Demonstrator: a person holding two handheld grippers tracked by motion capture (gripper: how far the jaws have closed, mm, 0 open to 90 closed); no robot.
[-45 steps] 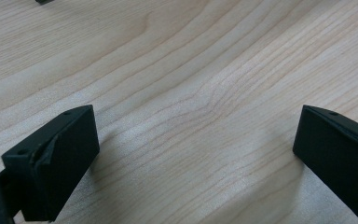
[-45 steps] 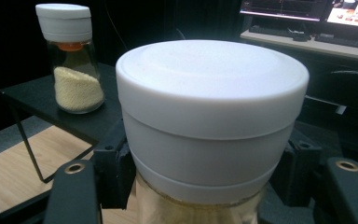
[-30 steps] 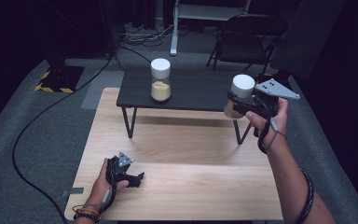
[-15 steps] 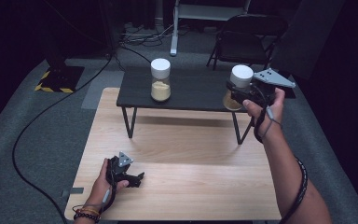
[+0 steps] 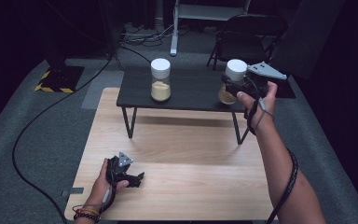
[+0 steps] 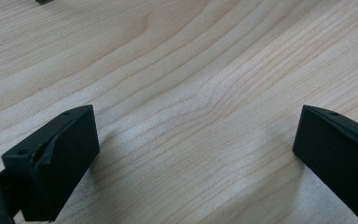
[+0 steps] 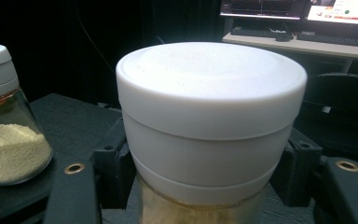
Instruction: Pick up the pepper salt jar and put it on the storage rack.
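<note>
Evidently the right gripper (image 5: 230, 86) is clamped on the white-lidded glass jar of tan powder (image 7: 209, 135) at the small black table's (image 5: 191, 95) right end, just under the lid, probably for a secure upright hold. Meanwhile the left gripper (image 5: 127, 175) rests idle on the light wooden tabletop (image 6: 191, 93), jaws apart and empty; a matching white-lidded jar (image 5: 160, 80) stands well apart.
</note>
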